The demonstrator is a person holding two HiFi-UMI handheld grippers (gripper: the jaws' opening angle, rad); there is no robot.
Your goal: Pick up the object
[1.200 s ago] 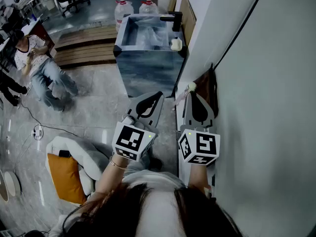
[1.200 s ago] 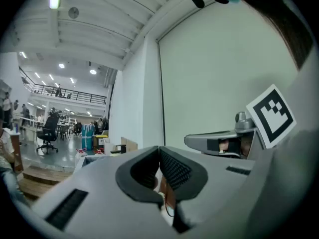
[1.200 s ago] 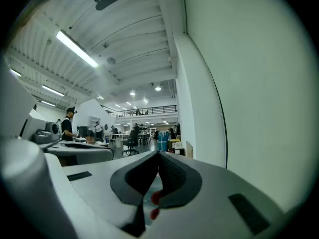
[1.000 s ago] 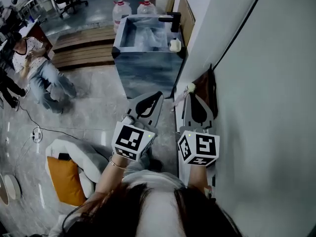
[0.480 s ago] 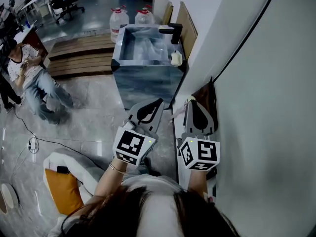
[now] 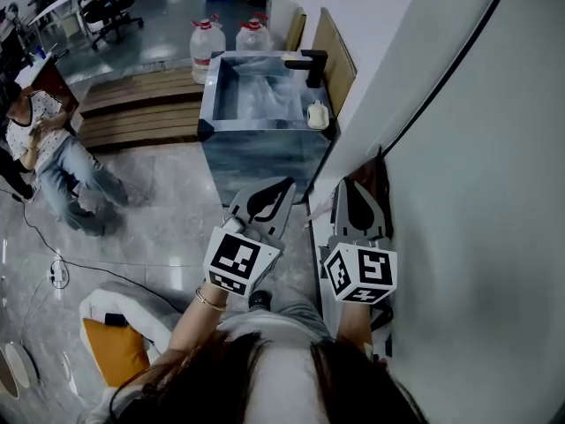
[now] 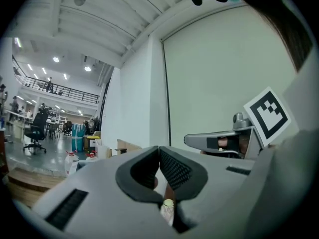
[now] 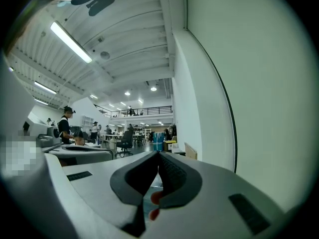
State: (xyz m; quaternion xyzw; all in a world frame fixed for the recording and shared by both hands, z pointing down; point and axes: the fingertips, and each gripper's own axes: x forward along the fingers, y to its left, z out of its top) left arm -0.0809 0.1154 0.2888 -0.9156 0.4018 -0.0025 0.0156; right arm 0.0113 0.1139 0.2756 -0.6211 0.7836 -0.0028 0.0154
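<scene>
Left gripper (image 6: 288, 184): jaws shut tip to tip, nothing between them. Right gripper (image 6: 343, 185): jaws likewise together, empty, just beside the wall (image 6: 468, 201). Both are held in the air short of the sink (image 6: 210, 87). Small pale object (image 6: 317, 115): on the sink's right rim, beside the black faucet (image 6: 311, 60), well apart from both grippers.

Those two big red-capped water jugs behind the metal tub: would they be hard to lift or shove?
The water jugs are probably heavy if full; their fill level can't be read here. Standing upright, they'd likely slide rather than roll. Their wide rounded bodies look awkward for two jaws; the narrow necks seem easier.
</scene>
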